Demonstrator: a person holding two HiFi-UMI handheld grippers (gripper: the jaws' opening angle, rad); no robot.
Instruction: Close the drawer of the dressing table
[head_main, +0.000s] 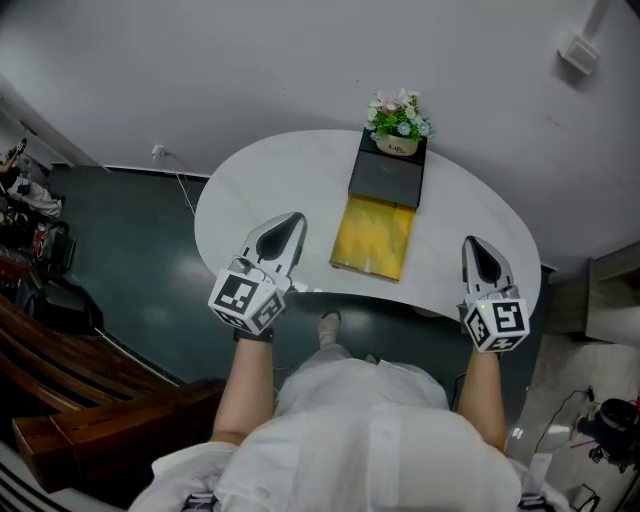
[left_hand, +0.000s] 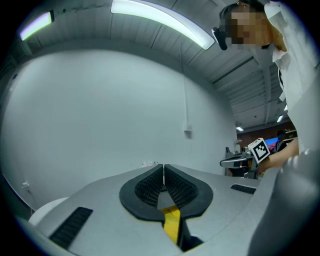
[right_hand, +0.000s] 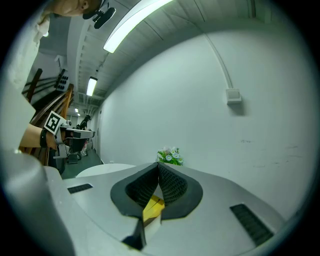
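Yellow drawer (head_main: 374, 237) is sitting pulled out at frame centre, below the black dressing table (head_main: 387, 178) — closing not started. Flanking it, left gripper (head_main: 297, 218) and right gripper (head_main: 470, 244) are hovering, claws pressed together, empty.

— How is the scene lit?
— Soft, even light is given from above by a ceiling light strip (left_hand: 160, 21), which is blown out to white glare in both gripper views.
— And sharpness, distortion?
— The head view is kept sharp; the yellow drawer (head_main: 373, 238) is evenly lit, the floor (head_main: 120, 240) left dim. Strong fisheye bending and black corners are seen in the gripper views
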